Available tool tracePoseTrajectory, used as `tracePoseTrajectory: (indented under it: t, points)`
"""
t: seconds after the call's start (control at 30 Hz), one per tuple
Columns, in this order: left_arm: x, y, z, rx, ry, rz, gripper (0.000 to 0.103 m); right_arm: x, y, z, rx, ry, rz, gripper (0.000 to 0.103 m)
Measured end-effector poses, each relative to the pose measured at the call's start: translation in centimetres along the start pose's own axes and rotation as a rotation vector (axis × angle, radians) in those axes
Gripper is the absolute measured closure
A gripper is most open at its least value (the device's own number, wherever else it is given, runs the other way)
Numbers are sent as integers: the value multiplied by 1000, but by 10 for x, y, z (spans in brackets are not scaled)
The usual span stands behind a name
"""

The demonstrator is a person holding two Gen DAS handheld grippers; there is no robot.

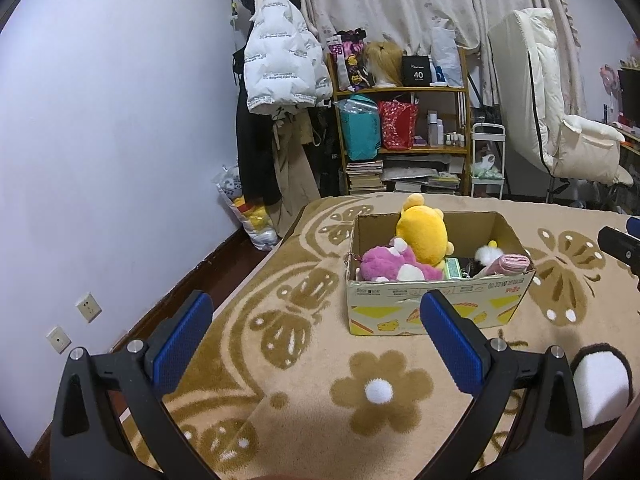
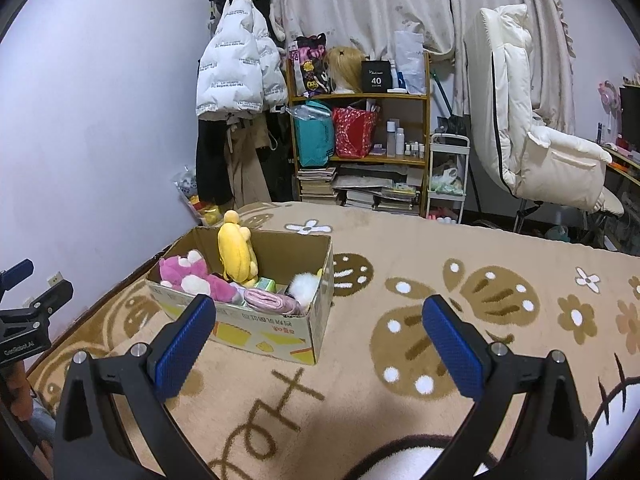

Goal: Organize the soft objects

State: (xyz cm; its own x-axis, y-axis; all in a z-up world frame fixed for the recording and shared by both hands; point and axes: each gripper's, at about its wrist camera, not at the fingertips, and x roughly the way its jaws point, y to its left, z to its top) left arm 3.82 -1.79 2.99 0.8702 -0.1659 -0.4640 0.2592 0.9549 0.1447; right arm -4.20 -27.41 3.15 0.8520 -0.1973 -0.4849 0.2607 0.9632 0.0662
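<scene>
Your left claw [image 1: 316, 344] hangs spread and empty, the cardboard box [image 1: 436, 304] of plush toys [image 1: 396, 266] just ahead; your right claw [image 2: 320, 346] gapes too, box ahead-left.

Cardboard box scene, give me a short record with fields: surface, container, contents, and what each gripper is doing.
surface: patterned blanket
container: cardboard box, open top
contents: yellow plush upright, pink plush, white plush, pink folded cloth
left gripper: open, empty
right gripper: open, empty
</scene>
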Motion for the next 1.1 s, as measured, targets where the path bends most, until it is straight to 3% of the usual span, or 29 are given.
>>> tracePoseTrajectory:
  t: [1.1]
  points:
    - [2,-10,-7,28,8,-16,0,1,-4,-1,-3,6,4,0]
